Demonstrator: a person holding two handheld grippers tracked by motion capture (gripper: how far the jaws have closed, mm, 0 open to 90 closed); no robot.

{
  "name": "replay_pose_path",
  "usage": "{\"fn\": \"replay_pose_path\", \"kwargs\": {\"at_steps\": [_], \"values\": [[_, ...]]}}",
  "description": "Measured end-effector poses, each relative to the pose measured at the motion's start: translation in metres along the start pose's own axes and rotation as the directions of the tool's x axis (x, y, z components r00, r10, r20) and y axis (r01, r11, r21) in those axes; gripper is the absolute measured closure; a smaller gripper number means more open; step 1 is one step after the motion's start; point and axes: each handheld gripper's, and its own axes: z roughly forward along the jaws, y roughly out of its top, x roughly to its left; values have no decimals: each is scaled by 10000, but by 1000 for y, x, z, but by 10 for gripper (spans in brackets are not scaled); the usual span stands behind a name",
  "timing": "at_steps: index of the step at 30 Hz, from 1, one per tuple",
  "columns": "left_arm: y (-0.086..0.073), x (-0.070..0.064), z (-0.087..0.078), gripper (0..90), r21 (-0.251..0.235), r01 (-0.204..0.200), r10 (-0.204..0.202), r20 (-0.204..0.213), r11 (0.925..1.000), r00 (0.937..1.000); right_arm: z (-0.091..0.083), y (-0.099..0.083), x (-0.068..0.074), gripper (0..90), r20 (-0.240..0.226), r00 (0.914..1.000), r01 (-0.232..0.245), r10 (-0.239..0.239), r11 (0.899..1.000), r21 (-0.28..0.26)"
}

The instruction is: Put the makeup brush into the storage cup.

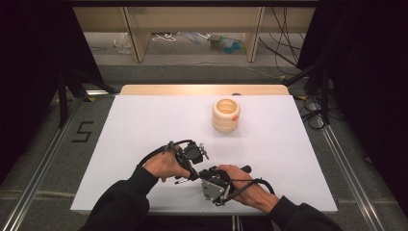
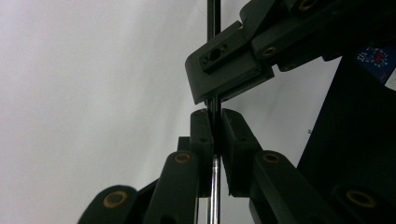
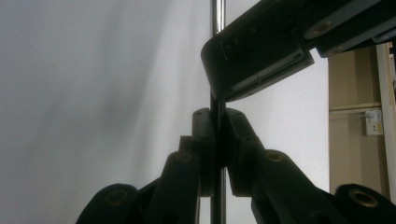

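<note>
With both the left gripper and right gripper clenched on the thin rod, the person should keep both grips aligned.

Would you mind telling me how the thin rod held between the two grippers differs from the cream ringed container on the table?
The thin rod is slim, dark and part shiny metal; the cream ringed container is broad and pale, with a small orange spot on its side. The rod is clamped by the left gripper and the right gripper; the container stands free and untouched. The rod is at the near edge of the white table; the container is farther back.
</note>
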Motion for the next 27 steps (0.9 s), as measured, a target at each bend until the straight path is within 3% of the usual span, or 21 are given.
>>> {"fn": "replay_pose_path", "kwargs": {"at_steps": [2, 3, 5, 8, 9, 10, 14, 15, 16, 17, 18, 19, 20, 21, 23, 25, 26, 27], "values": [[0, 1, 0, 833, -52, -6, 6, 23, 10000, 10000, -1, 0, 1, 841, 76, 9999, -149, 148, 9998, 116], [-1, 0, -1, 830, -29, 15, -14, 52, 10000, 10000, 0, -1, -1, 842, -65, 10000, 56, -57, 9999, -112], [-1, 1, -1, 824, -101, 58, -58, -12, 9999, 10000, 0, -1, -1, 842, -69, 10000, 30, -31, 9999, -115], [-3, 2, -5, 757, -70, 79, -78, 32, 9999, 10000, -2, -2, 0, 842, -26, 9998, -201, 202, 9997, 137], [-5, 3, -8, 757, -142, 113, -112, 43, 9998, 9999, -2, -2, 3, 842, -180, 9984, -531, 537, 9980, 344], [-6, 3, -10, 746, -239, 150, -149, 39, 9996, 9999, -2, -3, 3, 842, -234, 9977, -636, 641, 9978, 205], [-10, 6, -18, 683, -503, 205, -209, -74, 9985, 9998, -4, -6, 0, 842, -174, 9986, -494, 500, 9982, 336], [-12, 4, -19, 638, -1039, 672, -676, -11, 9923, 9977, -5, -7, -1, 842, -128, 9980, -608, 614, 9973, 411], [-12, 4, -19, 616, -1039, 672, -676, -11, 9923, 9977, -5, -7, -1, 842, -128, 9980, -608, 614, 9973, 411], [-14, 4, -22, 564, -1352, 826, -830, 27, 9874, 9965, -5, -9, 0, 842, -120, 9961, -873, 879, 9952, 434], [-14, 4, -22, 528, -1352, 826, -830, 27, 9874, 9965, -5, -9, 0, 842, -120, 9961, -873, 879, 9952, 434], [-15, 6, -25, 516, -1470, 757, -766, -9, 9862, 9971, -3, -11, -8, 842, -70, 9999, 107, -108, 9999, -29], [-15, 6, -25, 499, -1470, 757, -766, -9, 9862, 9971, -3, -11, -8, 842, -70, 9999, 107, -108, 9999, -29], [-16, 8, -30, 454, -1384, 475, -506, -191, 9892, 9985, -3, -13, -9, 842, -33, 10000, 32, -32, 9999, -132], [-16, 8, -31, 404, -1505, 571, -616, -252, 9870, 9978, -4, -14, -10, 842, -51, 10000, -41, 41, 10000, -13], [-19, 9, -34, 362, -1994, 726, -812, -351, 9772, 9961, -5, -16, -10, 842, -36, 9996, -282, 282, 9996, -63], [-19, 9, -34, 338, -1994, 726, -812, -351, 9772, 9961, -5, -16, -10, 842, -36, 9996, -282, 282, 9996, -63], [-21, 12, -37, 318, -2268, 642, -747, -379, 9718, 9965, -5, -18, -11, 842, 89, 9993, -377, 376, 9993, 84]]}}
